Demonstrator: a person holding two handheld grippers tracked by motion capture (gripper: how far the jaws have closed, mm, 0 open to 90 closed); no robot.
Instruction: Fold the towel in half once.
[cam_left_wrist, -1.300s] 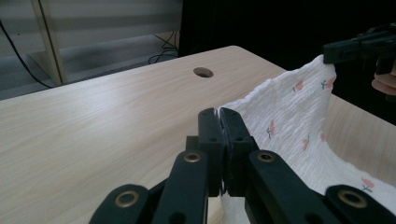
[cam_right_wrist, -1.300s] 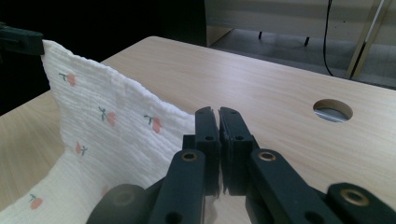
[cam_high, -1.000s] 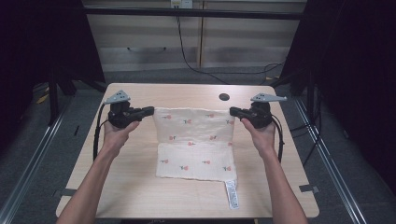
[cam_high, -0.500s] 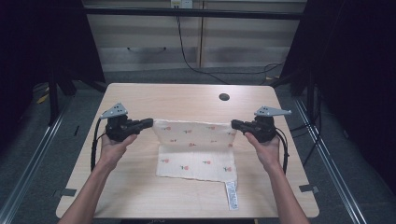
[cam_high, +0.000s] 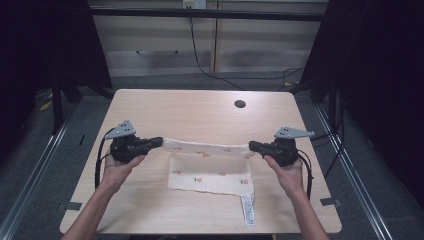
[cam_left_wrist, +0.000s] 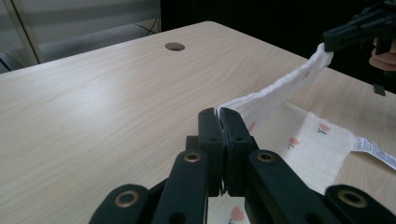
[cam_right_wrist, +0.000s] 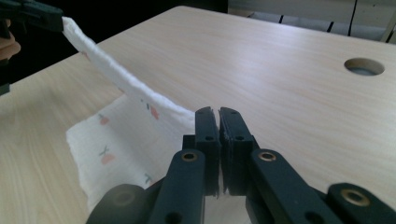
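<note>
The left gripper (cam_high: 159, 142) and the right gripper (cam_high: 252, 145) each have their jaws clenched on one corner of the cloth (cam_high: 210, 172), and the held edge is stretched between them from side to side, lifted above the worktop (cam_high: 200, 107). This edge is the long axis of the coming move: it runs straight from one pair of jaws to the other, so both hands are equally close to it. The rest of the cloth hangs down from that edge toward the person and lies flat on the worktop. I judge the fold needs both grippers to travel together. The cloth is white, thin and soft, with small red flower prints, and a white label (cam_high: 247, 210) sticks out at its near right corner.
</note>
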